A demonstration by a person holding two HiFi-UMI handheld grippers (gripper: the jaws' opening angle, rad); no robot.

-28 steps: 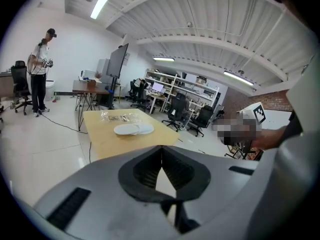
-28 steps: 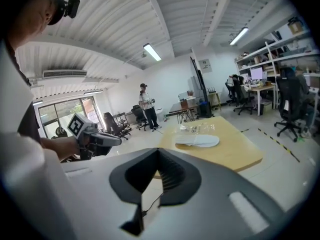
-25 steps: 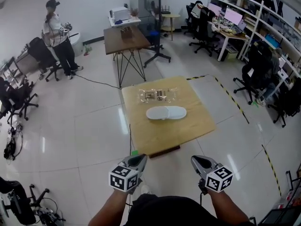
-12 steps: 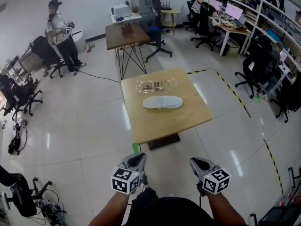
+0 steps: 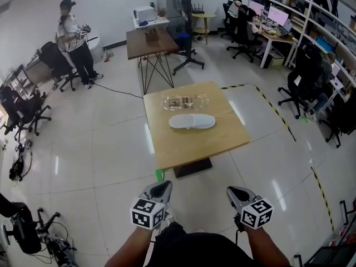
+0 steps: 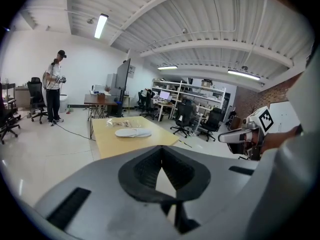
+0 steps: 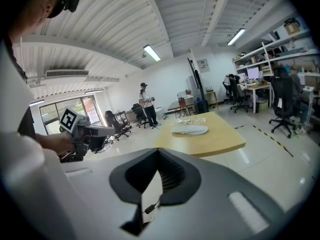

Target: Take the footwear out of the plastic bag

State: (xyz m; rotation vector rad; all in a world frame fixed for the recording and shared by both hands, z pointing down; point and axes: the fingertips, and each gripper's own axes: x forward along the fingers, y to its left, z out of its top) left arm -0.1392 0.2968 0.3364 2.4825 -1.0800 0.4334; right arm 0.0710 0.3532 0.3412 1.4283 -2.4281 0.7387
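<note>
Here's the grey plastic left gripper (image 5: 164, 187), a smooth shell tapering to a nose, and the grey plastic right gripper (image 5: 232, 193) matches it. Each carries a white cube (image 5: 147, 213) printed with black square markers. Up close, black ribbed pads (image 6: 144, 170) line the jaws. The person wears a black top (image 5: 194, 250), forearms bare.

Your left gripper (image 6: 161, 151): fingers closed together, tip to tip, well short of the worktop (image 6: 112, 140). On that worktop: white footwear (image 6: 133, 132), with a clear plastic bag (image 6: 120, 123) just behind it. At right: your right gripper (image 6: 225, 136), with its marker cube. Far left: a standing person (image 6: 53, 86).
</note>
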